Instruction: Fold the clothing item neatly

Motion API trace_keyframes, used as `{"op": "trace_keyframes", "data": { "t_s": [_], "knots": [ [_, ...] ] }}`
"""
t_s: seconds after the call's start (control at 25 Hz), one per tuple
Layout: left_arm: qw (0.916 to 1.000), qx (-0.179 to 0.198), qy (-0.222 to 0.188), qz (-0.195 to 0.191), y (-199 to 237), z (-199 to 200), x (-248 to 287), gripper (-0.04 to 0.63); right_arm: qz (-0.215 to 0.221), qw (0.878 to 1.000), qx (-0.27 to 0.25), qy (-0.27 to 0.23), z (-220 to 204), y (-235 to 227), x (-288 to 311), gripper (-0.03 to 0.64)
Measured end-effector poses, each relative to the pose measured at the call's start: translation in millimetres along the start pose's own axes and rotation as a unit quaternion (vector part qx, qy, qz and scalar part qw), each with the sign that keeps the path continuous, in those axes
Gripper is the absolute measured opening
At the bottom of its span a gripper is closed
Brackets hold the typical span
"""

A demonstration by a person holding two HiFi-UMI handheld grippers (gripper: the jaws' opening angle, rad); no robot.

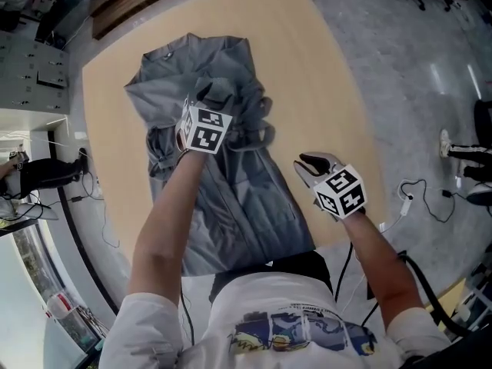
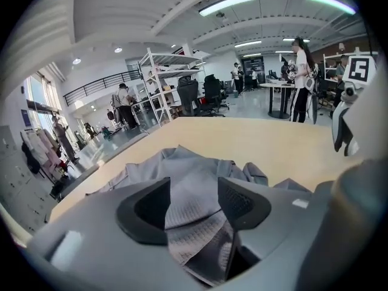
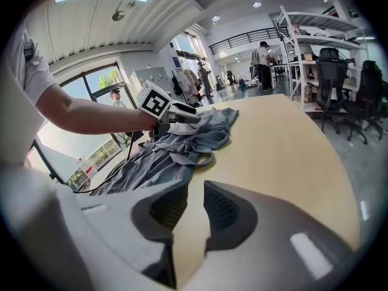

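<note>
The grey garment [image 1: 231, 198] lies lengthwise on the bench [image 1: 315, 75], collar end far, hem at the near edge. Left gripper [image 2: 193, 206]: fingers [image 2: 242, 206] well apart, a bunched fold lying loose between them. Right gripper [image 3: 195, 210]: fingers narrowly parted, empty, over bare bench beside the garment's right edge.

Shows a pale wooden round-cornered tabletop [image 1: 330, 91] over a grey speckled concrete floor [image 1: 400, 60]. Beyond, holds a white metal shelving rack [image 2: 159, 77], black swivel office chairs [image 2: 212, 93] and a standing person in a white top [image 2: 300, 71].
</note>
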State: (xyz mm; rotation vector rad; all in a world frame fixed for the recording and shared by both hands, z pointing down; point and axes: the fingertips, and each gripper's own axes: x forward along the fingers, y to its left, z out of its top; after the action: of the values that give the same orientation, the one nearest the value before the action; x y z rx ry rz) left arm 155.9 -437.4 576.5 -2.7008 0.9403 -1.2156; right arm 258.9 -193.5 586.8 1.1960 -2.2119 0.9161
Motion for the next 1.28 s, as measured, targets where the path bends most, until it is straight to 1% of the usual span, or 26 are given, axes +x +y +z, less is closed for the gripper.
{"op": "trace_keyframes", "data": {
  "t_s": [0.04, 0.12, 0.36, 0.52, 0.68, 0.84, 0.96, 1.12, 1.28],
  "knots": [
    [1.0000, 0.001, -0.002, -0.007, -5, 2, 0, 0.261, 0.002, 1.000, -0.001, 0.000, 1, 0, 1, 0.072],
    [0.9999, 0.003, -0.007, -0.014, -12, 6, -1, 0.262, 0.005, 1.000, -0.003, -0.001, 3, 0, 2, 0.072],
    [0.9994, -0.016, -0.021, -0.022, -21, 13, -13, 0.262, 0.013, 1.000, -0.013, -0.003, 9, 2, 5, 0.072],
    [0.9990, -0.029, -0.031, -0.017, -15, 8, -30, 0.262, 0.021, 0.999, -0.025, -0.004, 13, 6, 11, 0.072],
    [0.9980, -0.048, -0.041, -0.003, -3, 2, -55, 0.262, 0.029, 0.998, -0.049, -0.005, 22, 14, 15, 0.072],
    [0.9969, -0.065, -0.045, 0.006, 1, -13, -87, 0.261, 0.027, 0.997, -0.067, -0.010, 30, 26, 13, 0.072],
    [0.9950, -0.079, -0.061, 0.011, -1, -19, -118, 0.261, 0.026, 0.996, -0.084, -0.009, 30, 39, 10, 0.072],
    [0.9924, -0.091, -0.081, 0.017, -9, -34, -167, 0.261, 0.018, 0.995, -0.102, -0.007, 22, 63, 2, 0.072],
    [0.9892, -0.105, -0.100, 0.023, -23, -62, -221, 0.259, 0.003, 0.993, -0.115, -0.012, 7, 92, -9, 0.072]
  ]
}}
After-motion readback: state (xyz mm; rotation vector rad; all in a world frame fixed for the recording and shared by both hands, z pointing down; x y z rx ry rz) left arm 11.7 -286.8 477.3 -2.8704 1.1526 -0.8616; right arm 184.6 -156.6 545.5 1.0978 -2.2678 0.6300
